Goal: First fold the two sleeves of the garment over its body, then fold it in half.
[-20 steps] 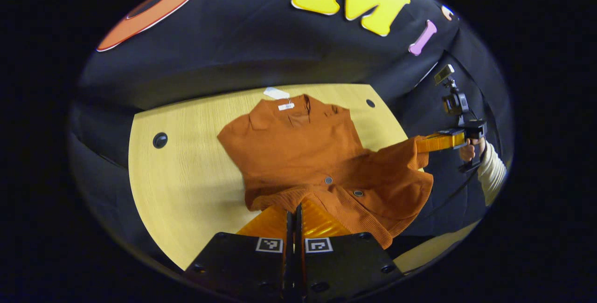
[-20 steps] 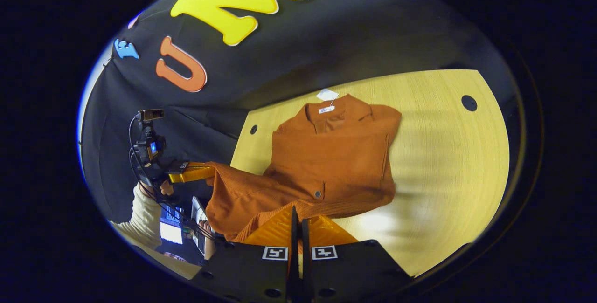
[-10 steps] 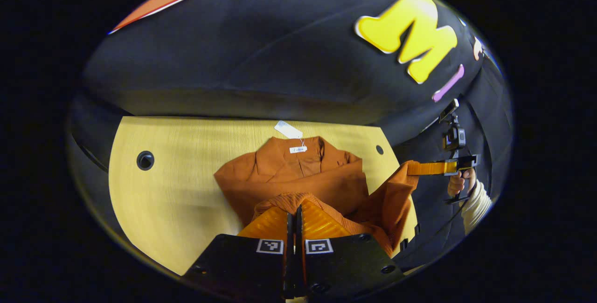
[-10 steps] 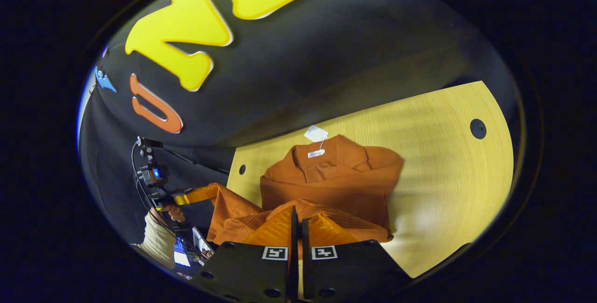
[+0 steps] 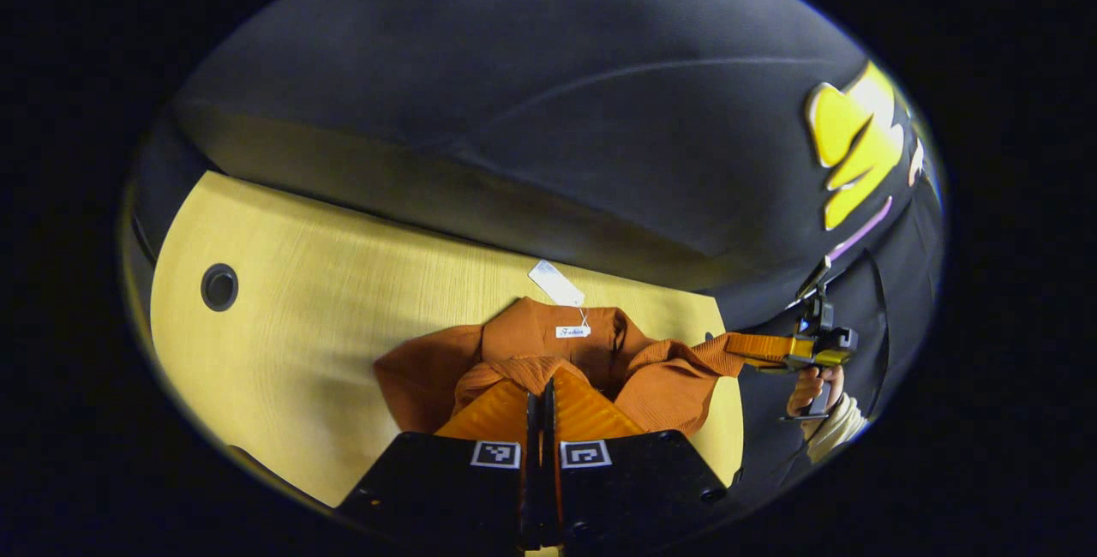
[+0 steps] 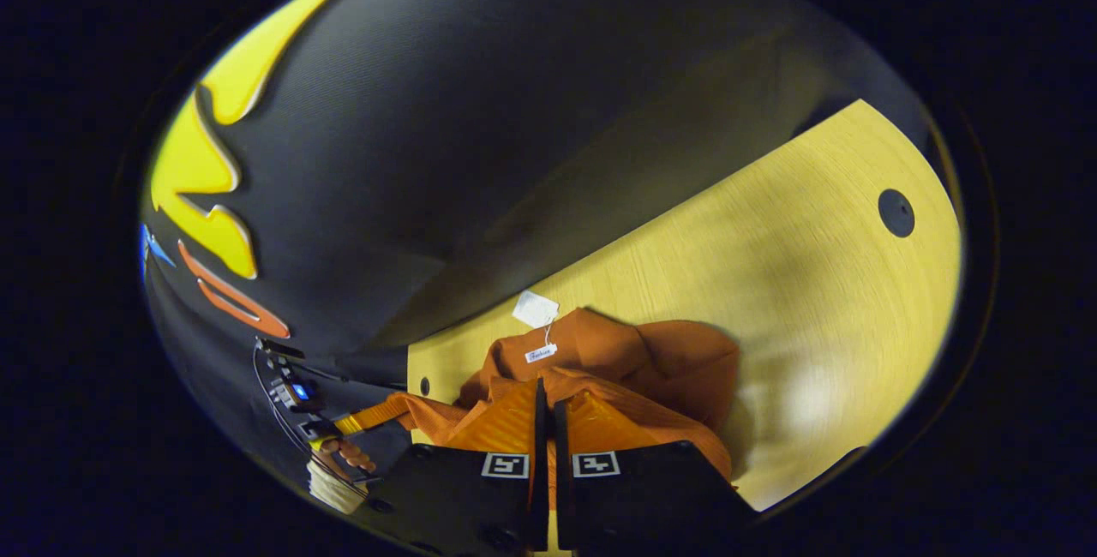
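The orange garment (image 5: 514,356) lies bunched on the yellow bench (image 5: 326,283), its white tag (image 5: 557,284) toward the wall. The left gripper (image 5: 540,386) and right gripper (image 6: 546,394) each have their fingers pressed together on its ribbed hem.

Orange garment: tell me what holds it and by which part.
Both claws hold the orange garment by its ribbed hem: the left claw and the right claw are each shut on a hem corner above the table.
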Tool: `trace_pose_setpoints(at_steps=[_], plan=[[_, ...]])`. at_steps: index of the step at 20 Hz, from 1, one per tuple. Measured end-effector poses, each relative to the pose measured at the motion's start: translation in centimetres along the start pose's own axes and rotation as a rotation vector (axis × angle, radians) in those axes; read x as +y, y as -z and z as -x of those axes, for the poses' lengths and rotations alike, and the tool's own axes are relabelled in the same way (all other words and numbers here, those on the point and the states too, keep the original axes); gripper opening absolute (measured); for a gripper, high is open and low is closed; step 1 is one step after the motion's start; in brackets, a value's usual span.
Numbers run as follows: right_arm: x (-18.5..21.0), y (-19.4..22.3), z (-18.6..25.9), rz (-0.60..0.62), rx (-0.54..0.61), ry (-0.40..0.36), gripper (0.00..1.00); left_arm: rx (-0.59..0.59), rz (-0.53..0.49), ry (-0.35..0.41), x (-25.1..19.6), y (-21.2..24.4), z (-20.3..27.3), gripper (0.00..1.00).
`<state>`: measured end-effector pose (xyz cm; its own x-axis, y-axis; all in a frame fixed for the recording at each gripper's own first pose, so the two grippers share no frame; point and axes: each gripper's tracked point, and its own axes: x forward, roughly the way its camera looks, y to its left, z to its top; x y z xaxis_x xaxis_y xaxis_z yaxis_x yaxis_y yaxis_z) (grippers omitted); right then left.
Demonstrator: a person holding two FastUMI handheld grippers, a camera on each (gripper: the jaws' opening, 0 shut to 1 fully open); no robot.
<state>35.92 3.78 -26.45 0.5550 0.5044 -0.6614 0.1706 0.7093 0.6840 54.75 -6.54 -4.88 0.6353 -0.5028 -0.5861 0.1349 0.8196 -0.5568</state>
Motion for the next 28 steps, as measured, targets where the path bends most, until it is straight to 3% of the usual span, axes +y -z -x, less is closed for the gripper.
trace_pose_setpoints(at_steps=[5,13,17,22,28], plan=[[-3.4,-1.8,-2.4,-0.143,-0.055,0.020,0.04,-0.099,0.331,0.029,4.3,-1.5,-0.2,0.03],[-6.6,-2.0,-5.4,-0.277,-0.095,0.056,0.06,-0.137,0.441,-0.028,10.6,-4.8,4.2,0.03],[-7.1,-2.0,-6.0,-0.366,-0.128,0.043,0.04,-0.205,0.575,-0.048,13.5,-5.9,5.6,0.03],[-7.8,-1.8,-6.5,-0.472,-0.190,0.054,0.04,-0.308,0.745,-0.046,14.8,-6.0,6.5,0.04],[-8.5,-1.7,-6.4,-0.612,-0.273,0.019,0.04,-0.374,0.838,-0.027,15.2,-5.6,7.7,0.04]])
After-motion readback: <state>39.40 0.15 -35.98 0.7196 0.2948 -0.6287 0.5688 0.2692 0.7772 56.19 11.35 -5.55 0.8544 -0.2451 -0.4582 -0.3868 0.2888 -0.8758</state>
